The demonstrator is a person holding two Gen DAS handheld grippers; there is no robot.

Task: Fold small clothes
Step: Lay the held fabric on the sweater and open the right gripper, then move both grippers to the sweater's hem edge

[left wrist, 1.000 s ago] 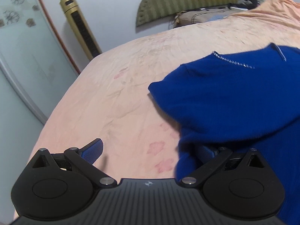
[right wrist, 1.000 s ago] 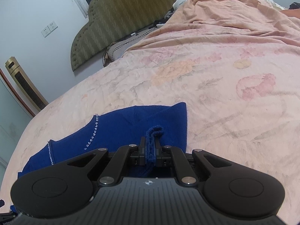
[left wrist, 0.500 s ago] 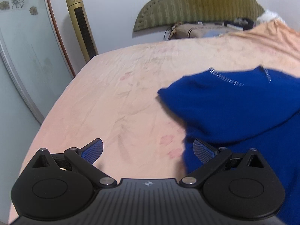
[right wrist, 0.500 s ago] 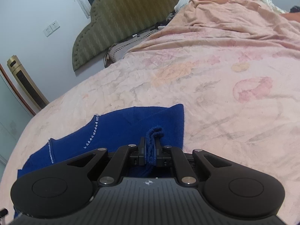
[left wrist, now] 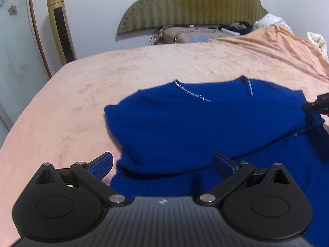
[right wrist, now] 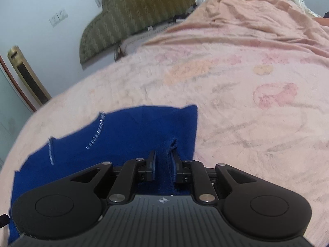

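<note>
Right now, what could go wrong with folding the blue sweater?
1. The right gripper pinches only a thin bunch of the blue sweater; it might slip out.
2. The left gripper is open and holds nothing, so that side may drag or bunch on the pink bedsheet, leaving a crooked fold.
</note>
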